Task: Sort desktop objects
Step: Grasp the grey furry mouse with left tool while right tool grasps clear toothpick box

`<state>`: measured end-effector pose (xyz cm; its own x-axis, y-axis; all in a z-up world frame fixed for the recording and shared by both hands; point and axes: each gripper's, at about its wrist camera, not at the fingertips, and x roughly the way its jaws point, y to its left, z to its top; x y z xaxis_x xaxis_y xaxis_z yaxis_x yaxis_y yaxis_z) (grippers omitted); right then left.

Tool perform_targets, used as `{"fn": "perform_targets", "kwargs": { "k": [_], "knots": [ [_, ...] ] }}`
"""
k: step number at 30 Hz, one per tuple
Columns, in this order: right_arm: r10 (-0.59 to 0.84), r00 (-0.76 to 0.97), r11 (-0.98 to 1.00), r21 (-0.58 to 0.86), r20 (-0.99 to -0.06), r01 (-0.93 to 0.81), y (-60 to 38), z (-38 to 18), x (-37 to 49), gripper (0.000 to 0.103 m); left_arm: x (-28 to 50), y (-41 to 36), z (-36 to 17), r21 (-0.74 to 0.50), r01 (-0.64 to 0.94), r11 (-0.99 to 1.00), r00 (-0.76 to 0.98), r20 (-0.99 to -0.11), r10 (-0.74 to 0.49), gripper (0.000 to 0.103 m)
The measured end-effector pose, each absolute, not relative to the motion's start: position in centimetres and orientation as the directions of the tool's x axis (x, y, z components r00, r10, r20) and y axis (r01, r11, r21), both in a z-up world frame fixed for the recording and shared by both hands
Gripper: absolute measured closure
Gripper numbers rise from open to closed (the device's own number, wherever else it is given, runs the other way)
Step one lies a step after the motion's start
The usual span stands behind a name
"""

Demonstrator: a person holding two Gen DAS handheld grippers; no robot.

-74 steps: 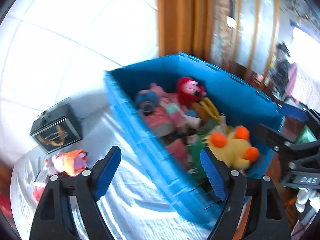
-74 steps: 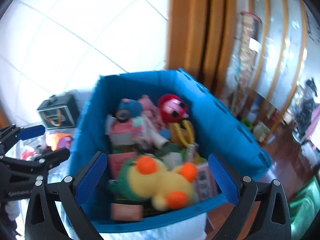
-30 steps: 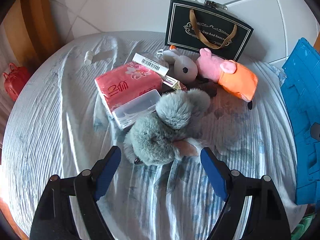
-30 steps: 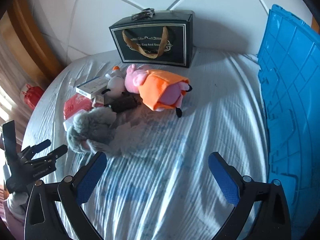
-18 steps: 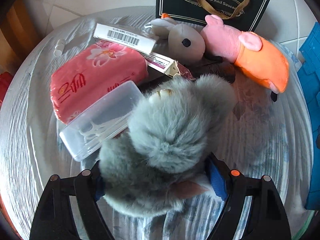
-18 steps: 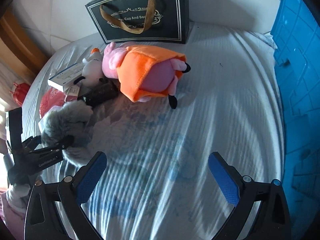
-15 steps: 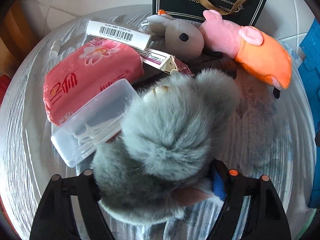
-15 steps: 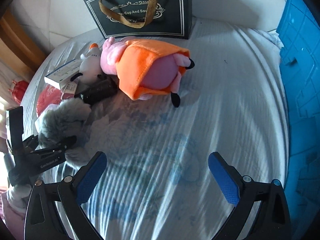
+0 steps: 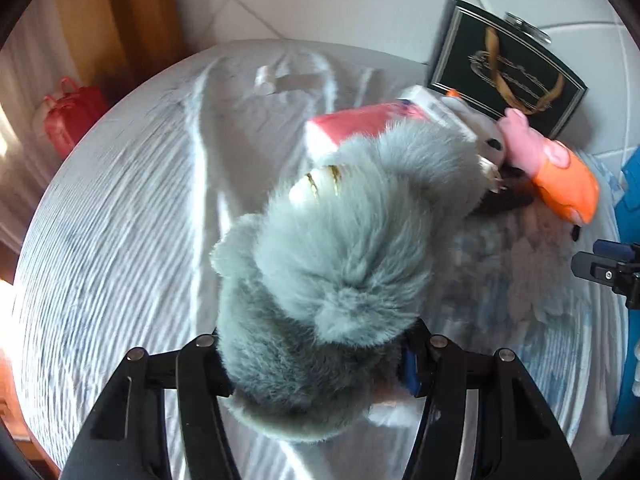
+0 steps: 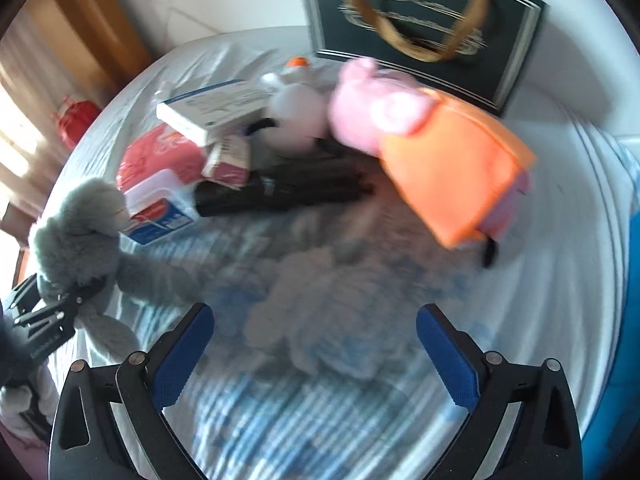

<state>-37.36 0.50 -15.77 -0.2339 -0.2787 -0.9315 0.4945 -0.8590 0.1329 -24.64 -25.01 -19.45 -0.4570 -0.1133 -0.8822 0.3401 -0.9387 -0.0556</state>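
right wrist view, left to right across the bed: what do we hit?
grey plush toy → red tissue pack → white box → white plush toy → pink plush pig in orange dress → blue crate

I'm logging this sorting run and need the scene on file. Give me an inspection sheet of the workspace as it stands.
Surface: table under a white striped cloth, wrinkled, faint blue print.
Job's things: grey plush; pig plush in orange dress; white plush; red tissue pack; clear box; white carton; black umbrella.
Clutter: black gift bag against the wall.
Grippers: left tongs closing, the grey plush between them; right tongs open, nothing between them, above the cloth.
Cables: nothing seen.
Surroundings: blue crate at the right edge; red bag on the floor; tiled wall.
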Motion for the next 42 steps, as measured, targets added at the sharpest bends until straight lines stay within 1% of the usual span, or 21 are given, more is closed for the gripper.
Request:
{"fn": "perform_targets", "kwargs": {
  "k": [3, 4, 5, 12, 14, 16, 17, 19, 20, 22, 25, 27, 30, 35, 38, 39, 40, 41, 42],
  "knots": [
    [-0.295, -0.212, -0.829, 0.140, -0.932, 0.541, -2.4, -16.0, -36.8, 0.011, -23.7, -27.7, -20.4, -0.049, 0.421, -0.906, -0.433, -0.888, -0.153, 0.046],
    [-0.301, -0.200, -0.821, 0.146, -0.932, 0.553, -3.3, -16.1, -36.8, 0.013, -23.5, -28.5, -20.6, -0.059, 0.439, -0.897, -0.432, -0.889, -0.154, 0.049],
    [-0.305, -0.192, -0.813, 0.150, -0.933, 0.562, -4.2, -16.3, -36.8, 0.013, -23.4, -29.0, -20.8, -0.064, 0.451, -0.890, -0.432, -0.889, -0.155, 0.053],
    [-0.334, -0.186, -0.749, 0.141, -0.924, 0.647, -10.6, -16.9, -36.4, 0.012, -24.7, -30.0, -22.2, -0.085, 0.456, -0.886, -0.436, -0.889, -0.139, 0.053],
    [-0.335, -0.191, -0.741, 0.132, -0.923, 0.659, -11.6, -16.9, -36.6, 0.012, -24.8, -30.6, -22.9, -0.106, 0.462, -0.880, -0.420, -0.901, -0.112, 0.052],
    [-0.331, -0.211, -0.730, 0.108, -0.919, 0.674, -12.5, -16.7, -36.8, 0.013, -25.4, -30.6, -23.8, -0.123, 0.468, -0.875, -0.402, -0.912, -0.086, 0.049],
    [-0.332, -0.221, -0.725, 0.098, -0.917, 0.682, -12.9, -16.6, -36.9, 0.015, -25.6, -30.7, -24.1, -0.125, 0.467, -0.875, -0.395, -0.915, -0.080, 0.049],
    [-0.324, -0.250, -0.721, 0.068, -0.912, 0.689, -13.8, -16.3, -37.5, 0.036, -25.8, -30.5, -24.6, -0.124, 0.465, -0.876, -0.389, -0.918, -0.077, 0.049],
    [-0.323, -0.266, -0.725, 0.056, -0.908, 0.687, -14.0, -16.2, -37.8, 0.038, -25.9, -30.3, -24.7, -0.124, 0.461, -0.879, -0.392, -0.917, -0.076, 0.049],
    [-0.319, -0.283, -0.734, 0.046, -0.905, 0.678, -14.6, -16.2, -38.7, 0.038, -26.1, -29.7, -24.7, -0.119, 0.434, -0.893, -0.401, -0.913, -0.074, 0.049],
    [-0.317, -0.269, -0.736, 0.057, -0.909, 0.674, -15.4, -17.0, -39.7, 0.038, -26.1, -28.4, -24.4, -0.110, 0.395, -0.912, -0.408, -0.910, -0.067, 0.059],
    [-0.326, -0.240, -0.719, 0.075, -0.914, 0.691, -15.6, -17.2, -39.4, 0.038, -25.8, -27.6, -24.1, -0.098, 0.378, -0.920, -0.405, -0.912, -0.069, 0.059],
    [-0.337, -0.188, -0.689, 0.106, -0.923, 0.717, -14.9, -17.2, -37.7, 0.037, -25.3, -27.0, -24.0, -0.112, 0.368, -0.923, -0.400, -0.915, -0.048, 0.059],
    [-0.284, -0.103, -0.658, 0.115, -0.953, 0.745, -13.4, -18.9, -34.8, 0.037, -24.4, -26.6, -24.3, -0.115, 0.368, -0.923, -0.388, -0.921, -0.040, 0.059],
    [-0.277, -0.121, -0.666, 0.100, -0.953, 0.740, -12.9, -18.7, -34.2, 0.037, -23.7, -26.8, -24.3, -0.134, 0.374, -0.918, -0.387, -0.922, -0.023, 0.059],
    [-0.283, -0.130, -0.667, 0.098, -0.950, 0.739, -12.8, -18.3, -34.3, 0.036, -23.6, -26.7, -24.4, -0.138, 0.373, -0.917, -0.387, -0.922, -0.019, 0.059],
    [-0.287, -0.140, -0.662, 0.090, -0.948, 0.744, -12.9, -18.0, -34.3, 0.028, -23.4, -26.6, -24.4, -0.136, 0.371, -0.918, -0.388, -0.922, -0.020, 0.059],
    [-0.284, -0.150, -0.653, 0.077, -0.947, 0.754, -13.1, -17.8, -34.4, 0.021, -23.4, -26.5, -24.4, -0.130, 0.369, -0.920, -0.386, -0.922, -0.025, 0.059],
    [-0.278, -0.160, -0.640, 0.058, -0.947, 0.766, -13.5, -17.7, -34.5, 0.011, -23.3, -26.4, -24.4, -0.124, 0.368, -0.921, -0.385, -0.923, -0.030, 0.059]
  ]
}}
